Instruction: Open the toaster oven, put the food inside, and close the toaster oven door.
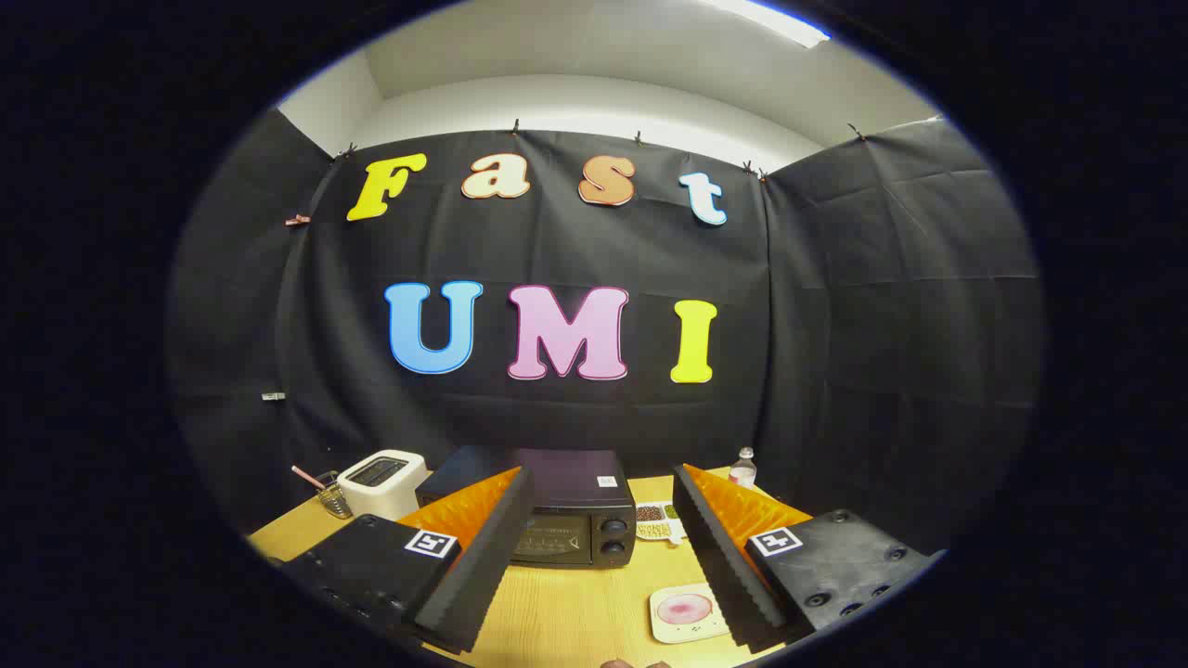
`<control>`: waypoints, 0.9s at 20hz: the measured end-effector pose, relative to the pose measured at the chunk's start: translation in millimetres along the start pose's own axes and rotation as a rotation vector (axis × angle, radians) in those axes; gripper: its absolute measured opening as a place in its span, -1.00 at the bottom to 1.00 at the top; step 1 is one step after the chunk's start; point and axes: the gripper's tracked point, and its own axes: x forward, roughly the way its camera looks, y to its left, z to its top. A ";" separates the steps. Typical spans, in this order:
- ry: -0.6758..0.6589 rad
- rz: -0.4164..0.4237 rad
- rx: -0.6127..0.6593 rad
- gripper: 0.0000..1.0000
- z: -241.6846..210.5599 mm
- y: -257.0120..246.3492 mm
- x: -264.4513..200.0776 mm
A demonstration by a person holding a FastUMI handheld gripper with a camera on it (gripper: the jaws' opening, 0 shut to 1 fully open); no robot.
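My gripper (603,566) is spread apart, holding nothing; the toaster oven (557,520) door looks closed, food plate (687,612) waits on the tabletop (566,612)—everything remains.

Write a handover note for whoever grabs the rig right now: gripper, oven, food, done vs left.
Gripper: open, fingers spread wide, holding nothing, raised above the wooden table.
Toaster oven: ahead, seen between the fingers, door shut, two knobs on its right side.
Food: pink round item on a square plate on the table, just inside the right finger, nearer than the oven.
Also there: white toaster left of the oven, a card and a bottle to its right.
Done: nothing yet.
Left: open the door, load the food, close the door.
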 end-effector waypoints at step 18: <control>0.034 0.070 0.010 0.97 -5.7 33.8 18.8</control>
